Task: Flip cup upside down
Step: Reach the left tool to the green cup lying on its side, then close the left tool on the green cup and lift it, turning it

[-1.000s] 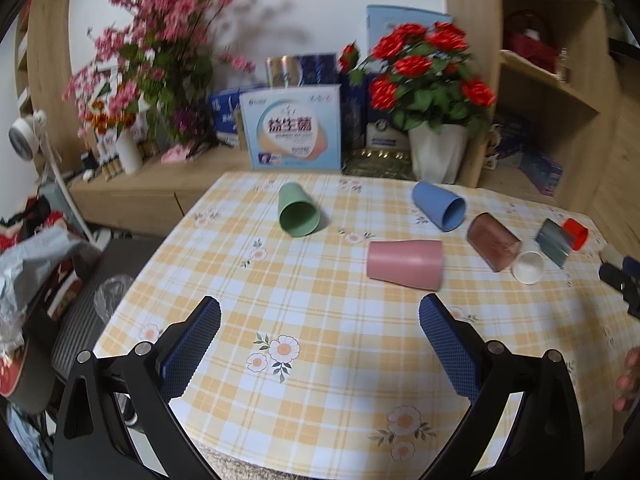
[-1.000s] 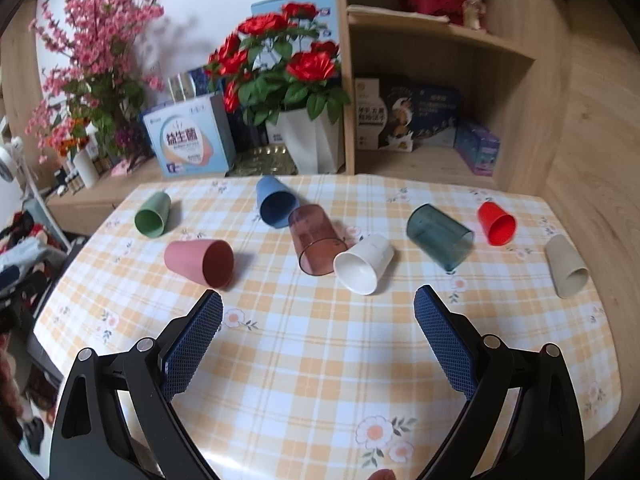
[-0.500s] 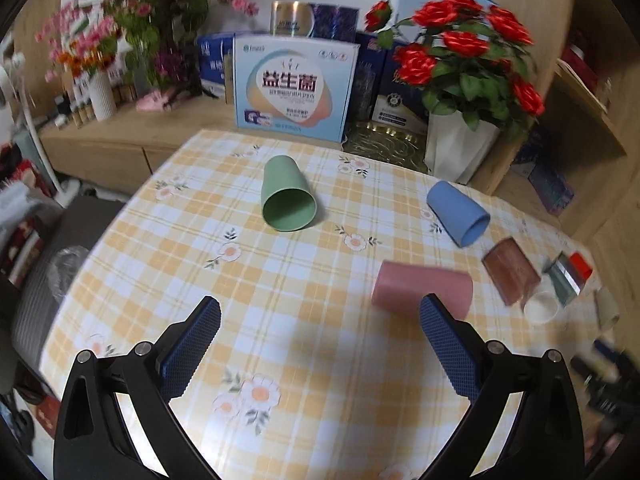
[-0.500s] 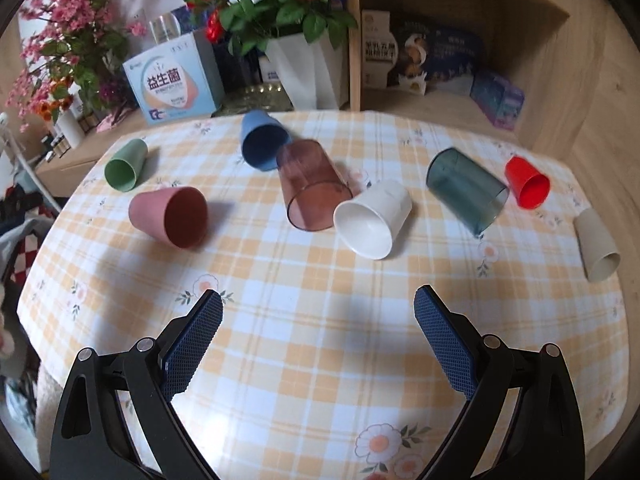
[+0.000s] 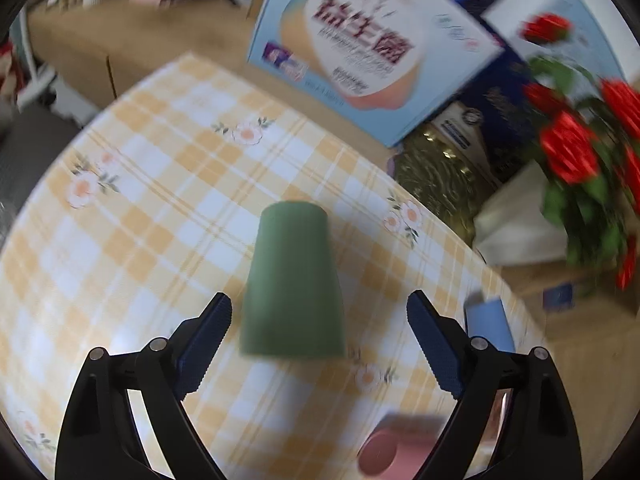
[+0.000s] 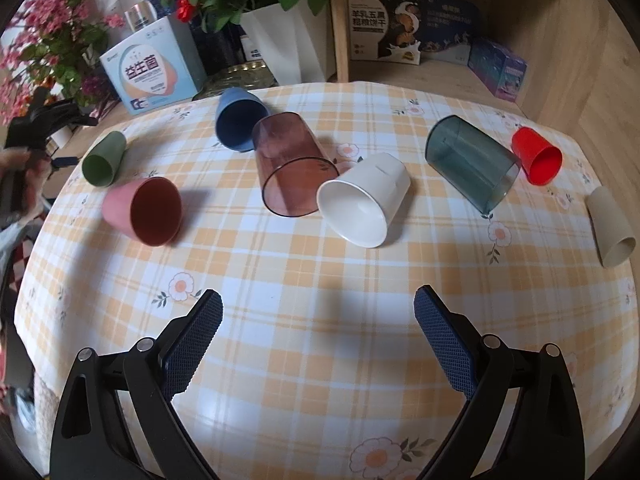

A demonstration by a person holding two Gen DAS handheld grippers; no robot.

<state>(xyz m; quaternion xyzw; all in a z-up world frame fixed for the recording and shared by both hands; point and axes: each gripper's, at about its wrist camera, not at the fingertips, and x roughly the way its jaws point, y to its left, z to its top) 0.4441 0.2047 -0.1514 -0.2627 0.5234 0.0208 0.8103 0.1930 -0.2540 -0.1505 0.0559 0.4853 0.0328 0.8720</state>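
Note:
A green cup [image 5: 294, 284] lies on its side on the checked tablecloth [image 5: 160, 200], its mouth toward me. My left gripper [image 5: 319, 316] is open, its fingers on either side of the cup's mouth end, apart from it. The view is blurred. The green cup also shows in the right wrist view [image 6: 104, 159] at the far left, with the left gripper's black body [image 6: 40, 124] behind it. My right gripper [image 6: 318, 316] is open and empty above the table's near part. Several other cups lie on their sides: pink [image 6: 144, 210], blue [image 6: 240, 124], brown clear [image 6: 292, 174], white [image 6: 366, 200].
A dark clear cup [image 6: 470, 162], a red cup [image 6: 536, 155] and a beige cup [image 6: 610, 226] lie at the right. A light blue box [image 5: 372, 48], a white vase of red roses [image 6: 280, 36] and wooden shelves [image 6: 440, 72] stand behind the table.
My left gripper has moved forward and down to the green cup, which now lies between its open fingers. My right gripper has moved closer over the table.

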